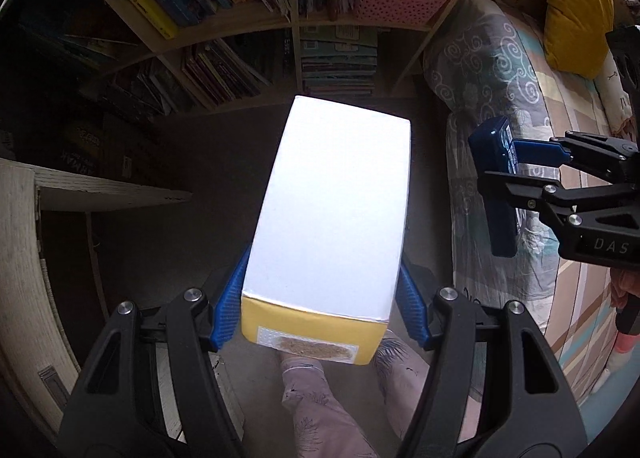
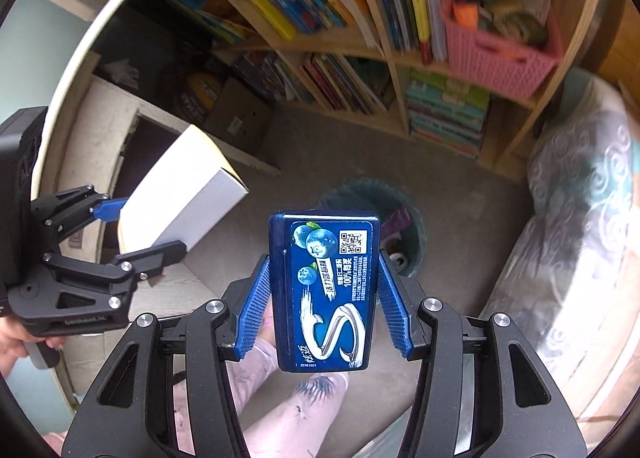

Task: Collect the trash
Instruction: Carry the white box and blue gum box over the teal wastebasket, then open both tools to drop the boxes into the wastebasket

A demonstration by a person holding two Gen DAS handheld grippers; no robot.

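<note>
My left gripper [image 1: 322, 300] is shut on a white carton with a yellow end [image 1: 332, 214], which points down toward the floor. In the right wrist view the same carton [image 2: 184, 194] shows at the left with the left gripper [image 2: 136, 226] around it. My right gripper [image 2: 322, 298] is shut on a dark blue gum box [image 2: 324, 290] printed with blueberries and a silver S. From the left wrist view that blue box [image 1: 496, 178] hangs at the right in the right gripper [image 1: 532, 166]. A dark round bin [image 2: 384, 226] with scraps inside stands on the floor just beyond the blue box.
A wooden bookshelf [image 1: 296, 18] full of books stands ahead, with a pink basket [image 2: 500, 42] on one shelf. A patterned bed cover [image 1: 500, 70] with a yellow pillow [image 1: 576, 6] fills the right. A pale desk edge [image 1: 24, 218] is at the left. The person's legs [image 1: 320, 398] are below.
</note>
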